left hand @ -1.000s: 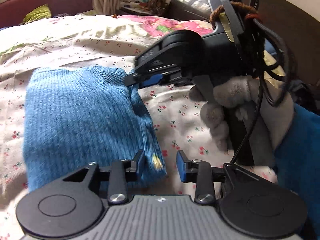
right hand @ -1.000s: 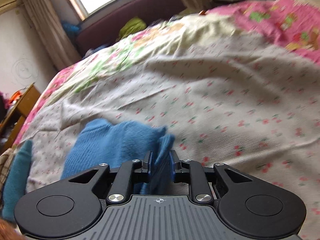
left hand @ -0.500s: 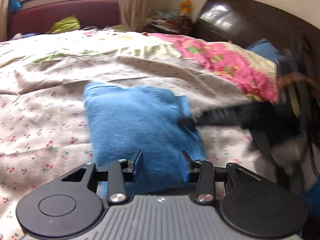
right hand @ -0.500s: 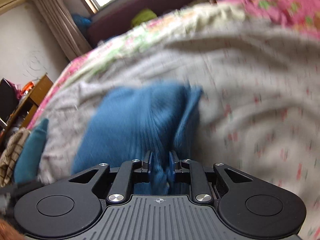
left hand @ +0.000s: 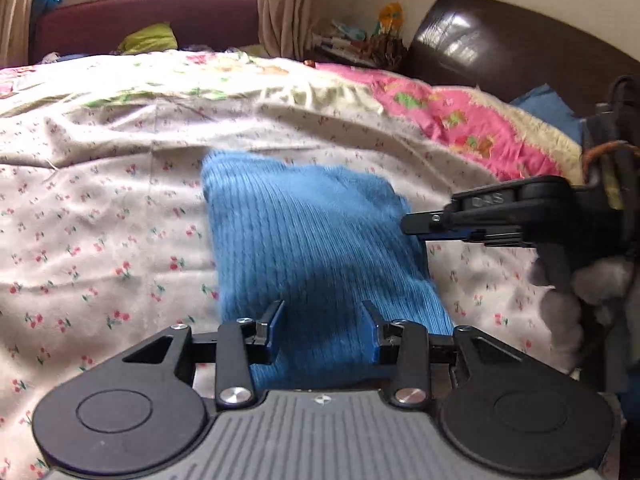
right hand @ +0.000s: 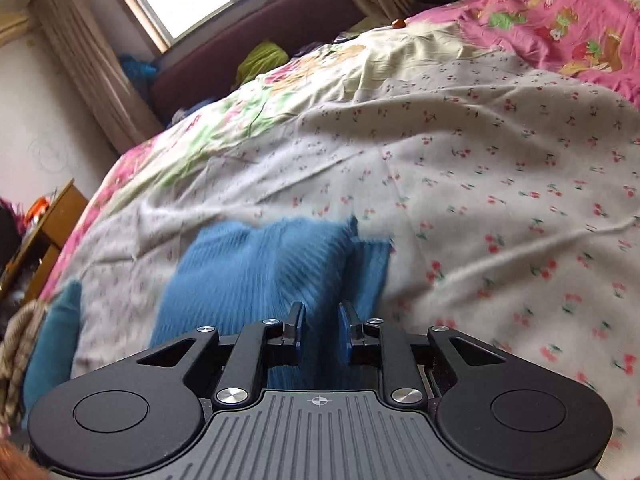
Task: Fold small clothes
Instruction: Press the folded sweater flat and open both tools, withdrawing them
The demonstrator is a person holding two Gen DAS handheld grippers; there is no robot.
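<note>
A blue ribbed knit garment [left hand: 312, 248] lies folded on the cherry-print bed sheet [left hand: 100, 240]. It also shows in the right wrist view [right hand: 260, 276]. My left gripper [left hand: 323, 330] is open just above the garment's near edge, holding nothing. My right gripper [right hand: 321, 328] is open, with its jaws apart over the garment's near right part. In the left wrist view the right gripper [left hand: 416, 226] sits at the garment's right edge, held by a gloved hand [left hand: 580, 292].
A pink floral quilt [left hand: 460, 120] lies toward the dark headboard [left hand: 500, 48]. A maroon sofa [left hand: 140, 20] stands under the window. A teal cloth [right hand: 52, 340] and a wooden cabinet [right hand: 48, 232] are at the bed's left side.
My right gripper opened and let go of the garment's edge, which now lies flat. My left gripper opened wider and drew back, and the view lifted.
</note>
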